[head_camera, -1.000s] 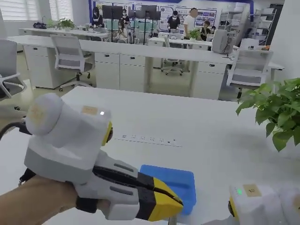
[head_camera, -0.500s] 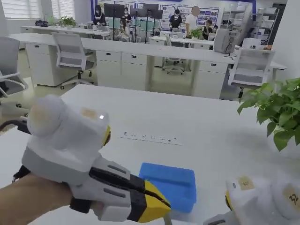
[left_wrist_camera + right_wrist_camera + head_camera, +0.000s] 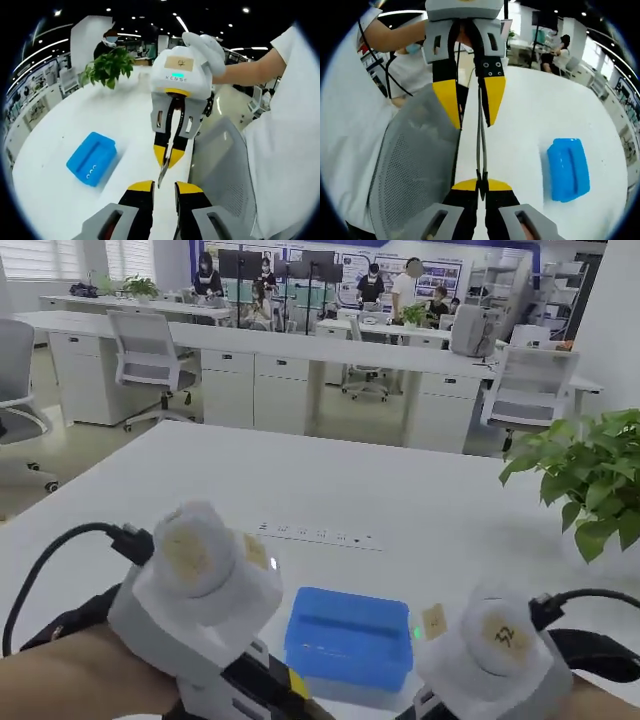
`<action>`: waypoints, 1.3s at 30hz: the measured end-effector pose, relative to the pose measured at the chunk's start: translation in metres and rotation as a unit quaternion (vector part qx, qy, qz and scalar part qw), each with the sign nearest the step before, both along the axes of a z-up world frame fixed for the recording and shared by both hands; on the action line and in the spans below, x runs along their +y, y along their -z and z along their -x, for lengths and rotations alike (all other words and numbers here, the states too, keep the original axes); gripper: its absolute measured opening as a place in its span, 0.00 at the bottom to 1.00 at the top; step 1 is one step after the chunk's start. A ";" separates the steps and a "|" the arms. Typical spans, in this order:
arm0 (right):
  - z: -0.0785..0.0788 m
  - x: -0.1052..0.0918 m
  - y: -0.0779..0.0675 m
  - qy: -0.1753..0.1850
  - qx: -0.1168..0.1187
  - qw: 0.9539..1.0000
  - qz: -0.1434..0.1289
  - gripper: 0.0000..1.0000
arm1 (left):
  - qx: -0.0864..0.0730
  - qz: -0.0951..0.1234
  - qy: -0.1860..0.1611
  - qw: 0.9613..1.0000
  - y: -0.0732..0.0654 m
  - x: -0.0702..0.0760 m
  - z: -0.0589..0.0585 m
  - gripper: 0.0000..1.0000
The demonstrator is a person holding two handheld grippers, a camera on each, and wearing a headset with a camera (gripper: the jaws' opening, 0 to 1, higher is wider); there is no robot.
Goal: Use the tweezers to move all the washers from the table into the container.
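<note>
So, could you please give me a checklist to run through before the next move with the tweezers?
1. Right claw shut on the tweezers: ok.
2. Left claw open, with the tweezers' free end between its jaws: ok.
3. Blue container standing on the table: ok.
4. Container open on top: cannot tell.
5. Washers located on the table: cannot tell.

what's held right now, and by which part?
The right gripper is shut on the tweezers at one end, where the arms converge. The left gripper is open around the other end, not gripping.
</note>
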State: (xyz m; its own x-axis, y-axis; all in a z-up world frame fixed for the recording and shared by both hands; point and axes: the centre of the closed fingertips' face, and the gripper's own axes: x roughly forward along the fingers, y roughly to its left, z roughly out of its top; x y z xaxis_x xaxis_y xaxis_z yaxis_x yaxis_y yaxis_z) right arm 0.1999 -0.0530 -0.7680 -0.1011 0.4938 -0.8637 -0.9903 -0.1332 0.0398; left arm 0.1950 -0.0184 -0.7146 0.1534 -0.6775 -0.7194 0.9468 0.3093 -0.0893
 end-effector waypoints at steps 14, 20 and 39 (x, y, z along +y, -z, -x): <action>-0.002 -0.018 0.038 -0.062 -0.018 0.989 0.130 0.00 | 0.037 -0.072 0.010 0.997 0.043 0.002 -0.002 0.16; -0.001 -0.017 0.044 -0.060 -0.007 0.988 0.139 0.00 | 0.059 -0.100 0.013 0.993 0.066 -0.001 -0.005 0.02; -0.044 0.000 0.081 -0.015 -0.030 0.998 0.049 0.01 | -0.015 -0.167 0.065 0.984 0.129 0.018 -0.045 0.00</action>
